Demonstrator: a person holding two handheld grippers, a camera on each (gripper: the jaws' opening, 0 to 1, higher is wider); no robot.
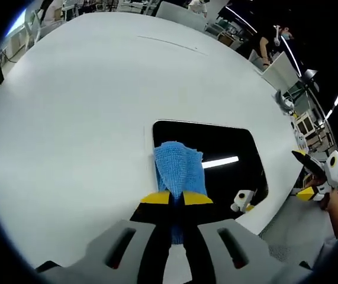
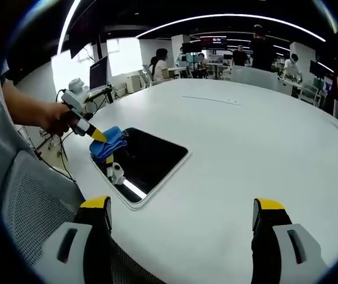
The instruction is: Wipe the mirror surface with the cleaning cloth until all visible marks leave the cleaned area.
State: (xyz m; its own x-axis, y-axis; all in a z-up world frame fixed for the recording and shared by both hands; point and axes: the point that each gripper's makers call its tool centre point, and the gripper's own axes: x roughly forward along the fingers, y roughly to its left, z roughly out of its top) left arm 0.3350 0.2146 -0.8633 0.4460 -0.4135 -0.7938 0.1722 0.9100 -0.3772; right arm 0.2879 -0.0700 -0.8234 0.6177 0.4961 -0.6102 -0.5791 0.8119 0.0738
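- Left gripper (image 1: 177, 198) clamping the blue cleaning cloth (image 1: 179, 170) between closed, yellow-tipped jaws, the cloth fanning out beyond the tips.
- Cloth resting on the near-left part of the mirror (image 1: 228, 148), a dark rectangular panel lying flat on the white table (image 1: 86, 106) near its edge.
- Mirror's long axis running rightward and away from the left jaws, so most of the unwiped glass lying to the right of the cloth.
- Right gripper (image 2: 182, 214) hovering with jaws spread wide apart, holding nothing, well apart from the mirror (image 2: 148, 158); left gripper (image 2: 95, 134) clearly the nearer one.
- Marks on the glass being too faint to make out against the dark reflection; a bright ceiling-light streak and the gripper's mirrored shape confusing the surface.
- Cloth covering the glass beneath it, hiding the contact patch; the mirror's near edge being cut off behind the left jaws.
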